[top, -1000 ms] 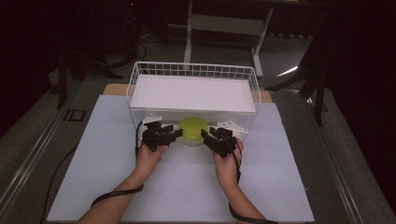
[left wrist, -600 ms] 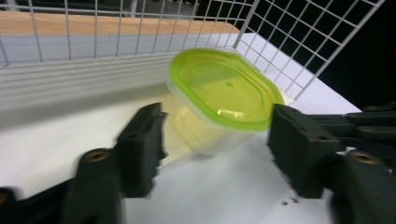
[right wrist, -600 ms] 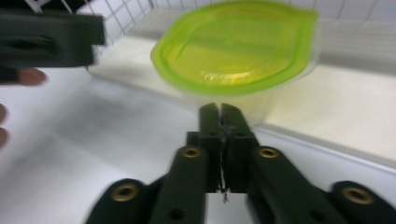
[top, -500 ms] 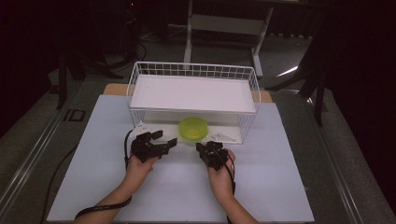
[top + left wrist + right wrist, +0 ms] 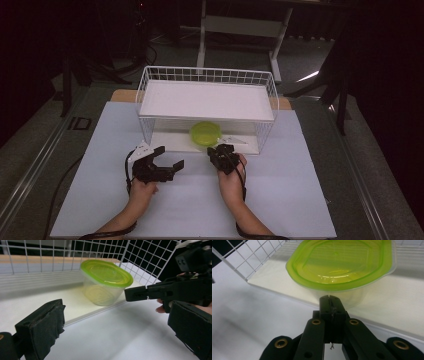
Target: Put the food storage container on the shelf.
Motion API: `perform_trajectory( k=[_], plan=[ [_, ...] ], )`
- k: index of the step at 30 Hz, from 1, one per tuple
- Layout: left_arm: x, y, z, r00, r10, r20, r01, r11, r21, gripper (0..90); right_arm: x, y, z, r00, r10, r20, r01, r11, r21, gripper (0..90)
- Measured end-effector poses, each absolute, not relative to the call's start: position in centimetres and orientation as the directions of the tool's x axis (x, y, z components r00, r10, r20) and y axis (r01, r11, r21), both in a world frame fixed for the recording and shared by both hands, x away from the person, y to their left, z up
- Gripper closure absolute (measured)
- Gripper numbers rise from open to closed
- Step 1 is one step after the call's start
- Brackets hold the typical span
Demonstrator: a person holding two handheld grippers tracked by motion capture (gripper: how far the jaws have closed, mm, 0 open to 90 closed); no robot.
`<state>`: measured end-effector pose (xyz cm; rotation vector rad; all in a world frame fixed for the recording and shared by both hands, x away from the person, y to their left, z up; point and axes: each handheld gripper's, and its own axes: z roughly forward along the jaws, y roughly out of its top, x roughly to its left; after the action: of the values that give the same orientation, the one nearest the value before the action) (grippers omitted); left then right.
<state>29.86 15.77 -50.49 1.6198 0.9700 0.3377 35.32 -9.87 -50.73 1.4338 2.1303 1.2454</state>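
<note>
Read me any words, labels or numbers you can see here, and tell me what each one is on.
"ID": dark marks that seem to read so, on the grey floor strip left of the table; small and faint, so uncertain.
No text on the container, its green lid, the wire rack, the left gripper or the right gripper.

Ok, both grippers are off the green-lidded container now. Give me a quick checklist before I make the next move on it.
1. Container upright on the lower shelf of the wire rack: ok.
2. Green lid seated flat all round: looks ok, far rim cannot tell.
3. Left gripper open and apart from the container: ok.
4. Right gripper ready to grasp: not ok, jaws shut, tips just short of the container wall.
5. Open front of the rack free for approach: ok.
6. Container contents: cannot tell.
</note>
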Motion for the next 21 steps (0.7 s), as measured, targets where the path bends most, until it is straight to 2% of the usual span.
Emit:
perform_trajectory(
  k=[14, 21],
  plan=[
    [29.4, 15.2, -49.6, 0.638, 0.743, -0.201, 0.336, -0.034, 0.941, 1.7, 37.4, -8.2, -50.7, -0.457, 0.865, 0.209, 0.612, 0.135, 0.779, 89.7],
    [29.5, 15.4, -49.4, 0.660, 0.719, -0.220, 0.353, -0.038, 0.935, 1.7, 36.6, -8.1, -50.5, -0.476, 0.853, 0.212, 0.615, 0.150, 0.774, 88.7]
  ],
)
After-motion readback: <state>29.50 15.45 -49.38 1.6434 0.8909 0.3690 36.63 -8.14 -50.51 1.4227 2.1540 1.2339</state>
